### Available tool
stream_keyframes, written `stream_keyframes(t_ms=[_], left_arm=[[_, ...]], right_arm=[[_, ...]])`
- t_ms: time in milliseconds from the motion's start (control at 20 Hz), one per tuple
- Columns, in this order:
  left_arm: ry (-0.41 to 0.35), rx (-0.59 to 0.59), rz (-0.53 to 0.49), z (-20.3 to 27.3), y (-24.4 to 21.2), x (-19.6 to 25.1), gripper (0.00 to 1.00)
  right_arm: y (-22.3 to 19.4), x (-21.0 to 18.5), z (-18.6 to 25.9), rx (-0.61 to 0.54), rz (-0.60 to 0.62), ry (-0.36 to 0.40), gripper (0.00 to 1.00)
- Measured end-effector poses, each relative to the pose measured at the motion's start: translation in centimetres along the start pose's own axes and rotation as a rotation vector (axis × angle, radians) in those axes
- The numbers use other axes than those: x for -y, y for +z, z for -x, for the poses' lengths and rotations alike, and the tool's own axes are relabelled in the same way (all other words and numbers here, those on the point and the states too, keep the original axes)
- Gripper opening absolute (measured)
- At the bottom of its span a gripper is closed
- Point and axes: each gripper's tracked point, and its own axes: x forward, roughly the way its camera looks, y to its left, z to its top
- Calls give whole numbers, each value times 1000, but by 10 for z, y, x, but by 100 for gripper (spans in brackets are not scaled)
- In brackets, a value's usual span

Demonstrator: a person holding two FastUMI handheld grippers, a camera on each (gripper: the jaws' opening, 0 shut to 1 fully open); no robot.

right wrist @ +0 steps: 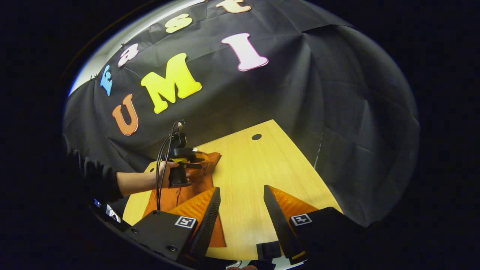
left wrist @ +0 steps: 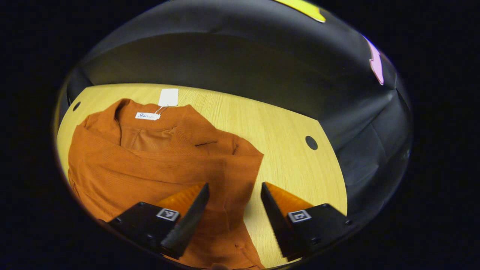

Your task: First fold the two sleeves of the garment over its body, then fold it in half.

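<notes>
An orange ribbed garment (left wrist: 150, 165) lies on the wooden table (left wrist: 285, 150), collar to the far side, with a white neck label (left wrist: 147, 116) and a white hang tag (left wrist: 168, 97). Cloth lies folded across its chest. My left gripper (left wrist: 234, 191) hovers open over the garment's right edge, nothing between its fingers. In the right gripper view the garment (right wrist: 170, 198) lies at the left, and a hand holds the left gripper (right wrist: 195, 164) above it. My right gripper (right wrist: 242, 191) stands open over bare table, just right of the garment's hem.
The table has round holes (left wrist: 311, 142) (right wrist: 256, 137) near its far corners. Black cloth walls (left wrist: 262, 67) close in behind and to the right. A person's dark sleeve (right wrist: 93, 176) reaches in from the left in the right gripper view.
</notes>
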Motion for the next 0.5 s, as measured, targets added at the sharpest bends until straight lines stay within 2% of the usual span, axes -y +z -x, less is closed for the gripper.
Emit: stream_keyframes(t_ms=[50,150,250,400,500], left_arm=[[-12,29,-8,17,4,5,100],[-36,114,-22,58,17,12,99],[-29,232,-59,110,36,7,99],[18,416,-114,203,64,-20,99],[74,534,-134,266,77,-46,99]], right_arm=[[3,-9,-3,5,11,17,76],[4,-29,-12,13,43,46,76],[10,-55,-24,33,80,76,78],[24,-107,-40,78,149,124,81],[36,-149,-44,116,205,162,87]])
